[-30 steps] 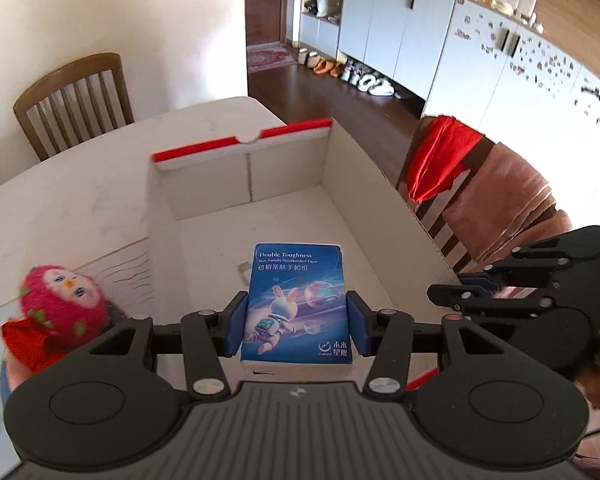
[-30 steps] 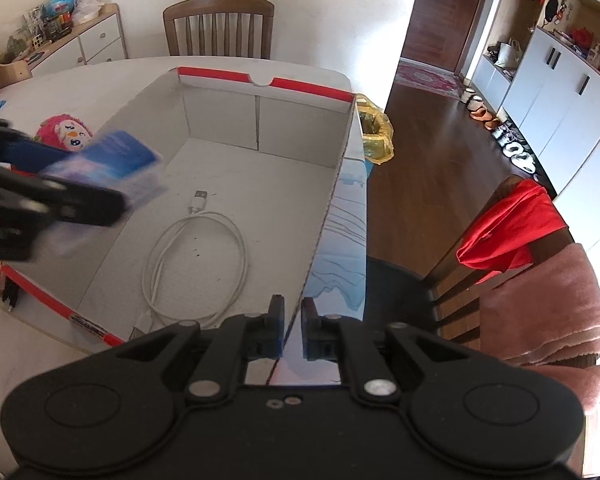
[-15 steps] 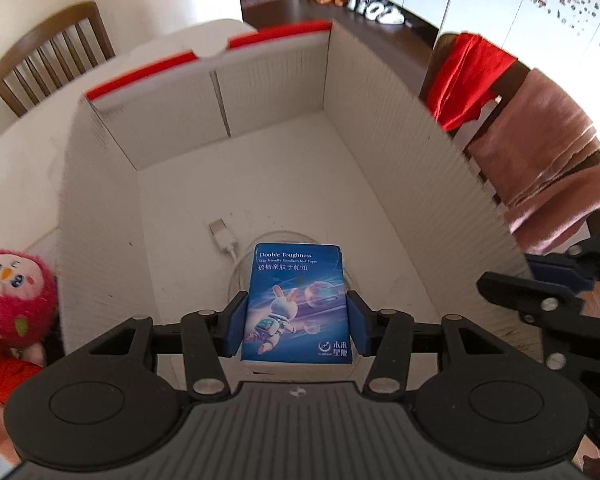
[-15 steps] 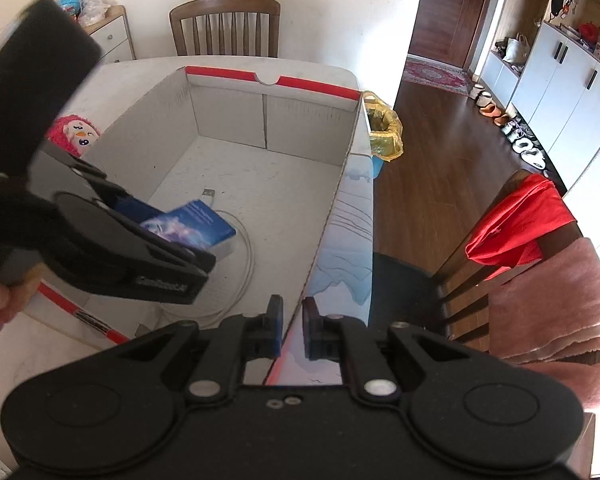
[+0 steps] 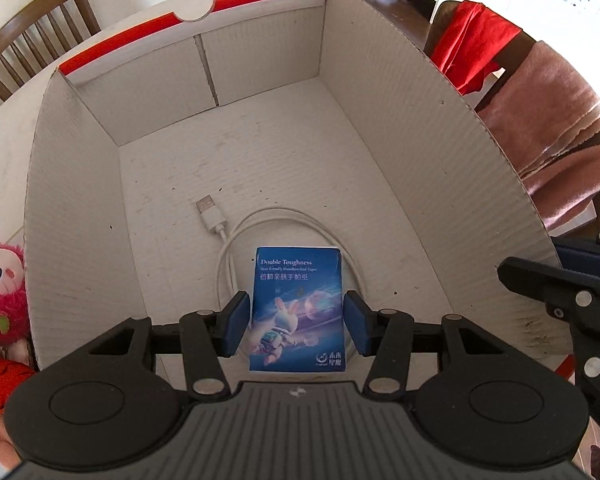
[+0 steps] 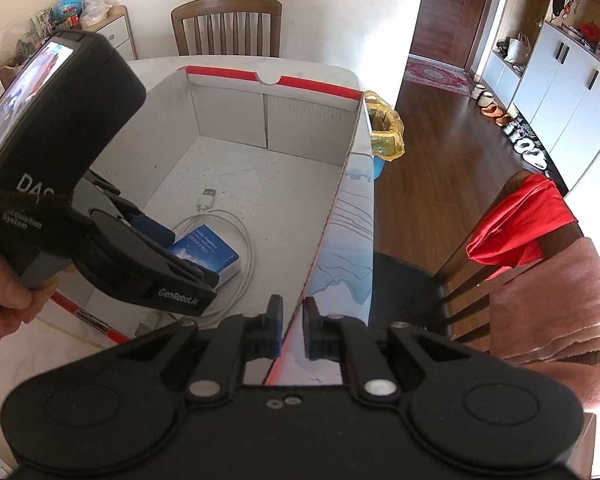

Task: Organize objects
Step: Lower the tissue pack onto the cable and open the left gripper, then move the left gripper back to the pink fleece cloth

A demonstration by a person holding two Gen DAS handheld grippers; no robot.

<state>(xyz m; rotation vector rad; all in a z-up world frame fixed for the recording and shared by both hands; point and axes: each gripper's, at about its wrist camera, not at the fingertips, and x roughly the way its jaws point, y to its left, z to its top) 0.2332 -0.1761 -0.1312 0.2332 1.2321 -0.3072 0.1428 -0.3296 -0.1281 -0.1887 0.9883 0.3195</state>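
Left wrist view: we're looking straight down into the white cardboard box (image 5: 400,128), red strip along its far rim.
Left gripper: our left gripper (image 5: 298,328) has its blue pads pinching the tissue pack (image 5: 298,308) by its two long sides, so it's definitely gripped.
Tissue pack: blue, with a cartoon rabbit and "Double Toughness" printed on top. It sits low inside the box, right over the coil of white USB cable (image 5: 236,236). From the right wrist view its far end looks down on the cable, but we can't tell for sure whether it's touching.
Cable: loosely looped on the box floor, plug end pointing toward the far wall.
Right gripper: our right gripper (image 6: 292,330) has its fingers nearly pressed together, clamped on the box's right-hand wall, thin cardboard edge running between the pads.
Outside the box: pink plush toy (image 5: 0,288) on the table just beside the left wall.
Background: chair with red cloth (image 6: 516,220) and a pink towel (image 6: 556,304) draped over it, off to the right.
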